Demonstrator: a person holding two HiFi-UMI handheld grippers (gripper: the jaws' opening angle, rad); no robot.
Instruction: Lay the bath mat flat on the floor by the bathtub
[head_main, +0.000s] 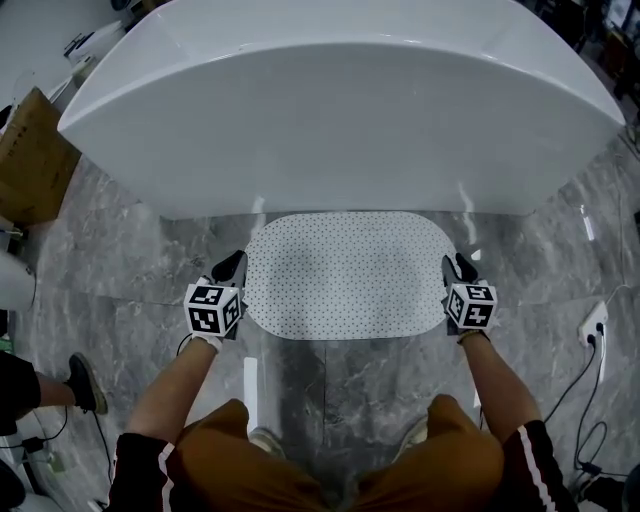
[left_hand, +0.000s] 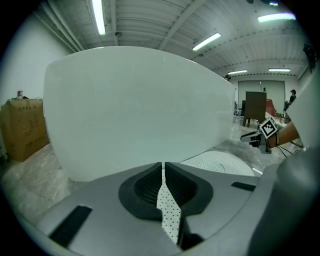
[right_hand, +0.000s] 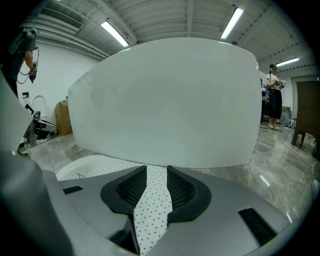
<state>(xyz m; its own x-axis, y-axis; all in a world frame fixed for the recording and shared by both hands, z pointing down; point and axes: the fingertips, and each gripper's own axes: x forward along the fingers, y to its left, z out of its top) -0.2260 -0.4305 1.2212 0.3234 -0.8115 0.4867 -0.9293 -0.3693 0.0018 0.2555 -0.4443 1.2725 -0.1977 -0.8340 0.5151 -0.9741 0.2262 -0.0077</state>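
The white dotted bath mat (head_main: 345, 272) lies spread on the grey marble floor against the white bathtub (head_main: 340, 110). My left gripper (head_main: 232, 268) sits at the mat's left end, my right gripper (head_main: 460, 268) at its right end, both low at the floor. In the left gripper view the jaws (left_hand: 163, 167) are pressed together on a thin strip of mat, with the rest of the mat (left_hand: 220, 162) and my right gripper (left_hand: 257, 137) beyond. In the right gripper view the jaws (right_hand: 156, 172) stand a little apart with the mat's edge lying between them; the mat (right_hand: 90, 167) stretches left before the tub (right_hand: 165, 100).
A cardboard box (head_main: 30, 160) stands left of the tub. A power strip with cables (head_main: 595, 325) lies on the floor at right. Another person's shoe (head_main: 85, 385) is at the left edge. My knees are just behind the mat.
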